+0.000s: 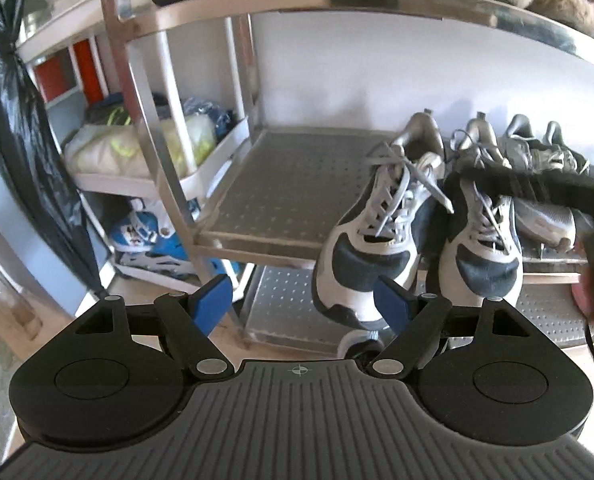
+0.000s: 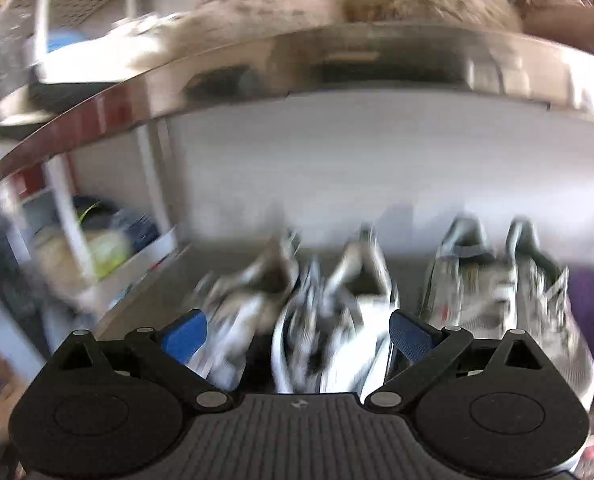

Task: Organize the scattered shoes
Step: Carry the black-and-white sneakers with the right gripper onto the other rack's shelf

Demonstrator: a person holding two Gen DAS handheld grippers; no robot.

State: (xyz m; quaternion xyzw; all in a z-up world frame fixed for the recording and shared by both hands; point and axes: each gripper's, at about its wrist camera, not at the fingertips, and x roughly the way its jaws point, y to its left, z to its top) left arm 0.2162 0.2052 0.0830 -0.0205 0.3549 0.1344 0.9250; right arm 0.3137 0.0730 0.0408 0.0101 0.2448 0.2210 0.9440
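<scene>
On the shelf (image 1: 281, 184), the left sneaker (image 1: 371, 232) overhangs the front edge; its mate (image 1: 485, 240) sits beside it, a grey pair (image 1: 537, 160) further right. The left hand-held gripper (image 1: 305, 300) is spread and empty, as is the right hand-held gripper (image 2: 297, 336). The overhanging shoe could tip off if nudged. Only the left view is sharp; the right is blurred.
</scene>
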